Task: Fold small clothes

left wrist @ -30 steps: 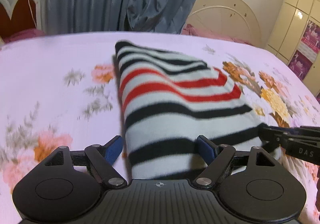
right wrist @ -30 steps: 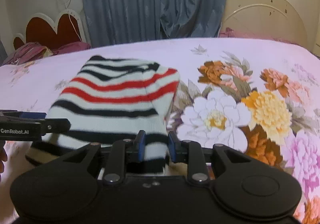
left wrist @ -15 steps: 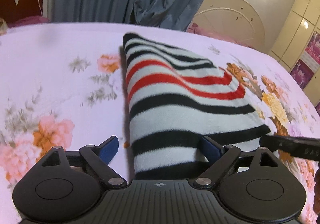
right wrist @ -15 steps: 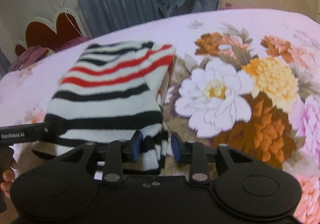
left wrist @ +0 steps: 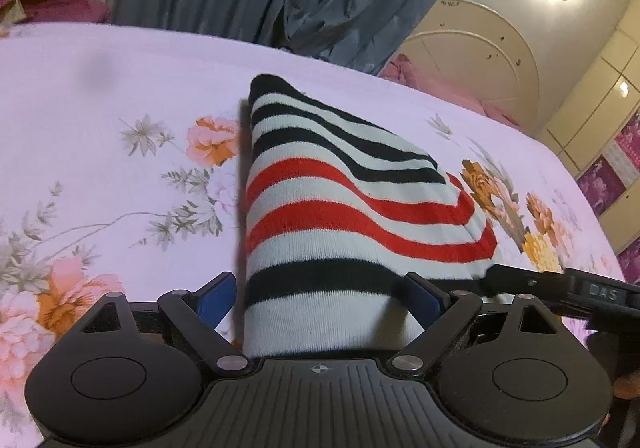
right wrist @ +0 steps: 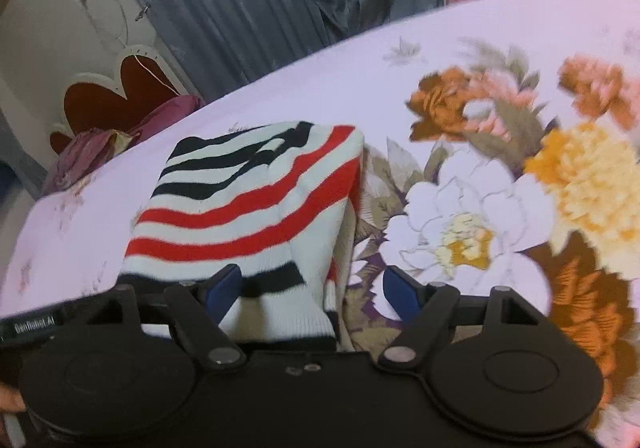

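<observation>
Striped knit garment (left wrist: 340, 216) is settling folded on the floral bedsheet (left wrist: 100, 96) as the right gripper (right wrist: 312, 288) is spreading apart, apparently releasing, beside the wide-open left gripper (left wrist: 320, 296).

Black left gripper (left wrist: 318, 298) spread wide low in frame, striped black, white and red knit garment (left wrist: 340, 216) between its blue pads, floral pink bedsheet (left wrist: 100, 128) beneath, right gripper (left wrist: 560, 288) reaching in lower right.

Readable: "DAS" on right gripper (left wrist: 560, 284), at right edge; "GenRobot.AI", blurred, on left gripper (right wrist: 34, 322), at lower left.
</observation>
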A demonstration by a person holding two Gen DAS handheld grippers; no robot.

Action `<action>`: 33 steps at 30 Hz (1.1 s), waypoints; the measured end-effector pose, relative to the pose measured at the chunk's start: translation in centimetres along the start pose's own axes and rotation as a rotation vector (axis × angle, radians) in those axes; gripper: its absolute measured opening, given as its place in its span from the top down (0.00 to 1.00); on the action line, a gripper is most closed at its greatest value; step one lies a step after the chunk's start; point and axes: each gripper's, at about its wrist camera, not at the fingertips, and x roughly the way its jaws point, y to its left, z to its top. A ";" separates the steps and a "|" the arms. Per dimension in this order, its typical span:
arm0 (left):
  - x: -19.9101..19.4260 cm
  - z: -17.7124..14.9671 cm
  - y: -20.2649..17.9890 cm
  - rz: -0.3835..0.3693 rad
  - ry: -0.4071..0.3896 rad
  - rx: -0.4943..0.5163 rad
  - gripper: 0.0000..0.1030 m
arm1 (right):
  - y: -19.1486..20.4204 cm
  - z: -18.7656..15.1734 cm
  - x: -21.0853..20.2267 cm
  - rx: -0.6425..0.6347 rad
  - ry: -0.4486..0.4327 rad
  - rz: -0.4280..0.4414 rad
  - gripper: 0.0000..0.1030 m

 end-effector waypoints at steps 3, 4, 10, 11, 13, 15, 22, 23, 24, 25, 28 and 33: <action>1.2 0.2 0.1 -0.028 0.029 -0.013 0.13 | -0.6 0.3 1.7 0.031 0.035 0.020 0.26; 1.6 0.3 0.1 -0.037 0.038 -0.015 0.10 | -0.7 0.3 2.3 0.037 0.043 0.026 0.26; 3.4 0.2 0.2 -0.088 0.054 -0.008 0.07 | -0.8 0.7 3.8 0.045 0.034 0.089 0.26; 3.5 0.1 0.2 -0.095 0.049 -0.006 0.08 | -0.7 0.8 3.9 0.037 0.033 0.091 0.31; 3.6 0.2 0.2 -0.100 0.044 0.001 0.11 | -0.8 0.9 4.3 0.061 0.038 0.108 0.47; 3.5 0.2 0.3 -0.098 0.036 0.004 0.20 | -0.9 0.9 4.3 0.077 0.041 0.124 0.55; 1.8 0.5 0.0 -0.102 -0.011 0.016 0.41 | 0.5 0.8 2.6 0.074 -0.020 0.147 0.65; 1.5 0.7 -0.1 -0.104 -0.020 0.017 0.42 | 0.8 0.9 2.2 0.069 -0.030 0.152 0.65; 1.0 0.8 -0.2 -0.105 -0.027 0.018 0.42 | 1.2 0.9 1.9 0.064 -0.038 0.157 0.66; 0.5 0.9 -0.2 -0.103 -0.035 0.021 0.42 | 1.5 1.0 1.4 0.059 -0.044 0.165 0.66; -1.5 1.3 0.4 -0.091 -0.056 0.023 0.42 | 3.1 1.2 0.8 0.041 -0.051 0.182 0.66; -5.8 1.4 3.0 -0.044 -0.111 0.027 0.42 | 7.3 0.8 0.7 0.018 -0.060 0.242 0.66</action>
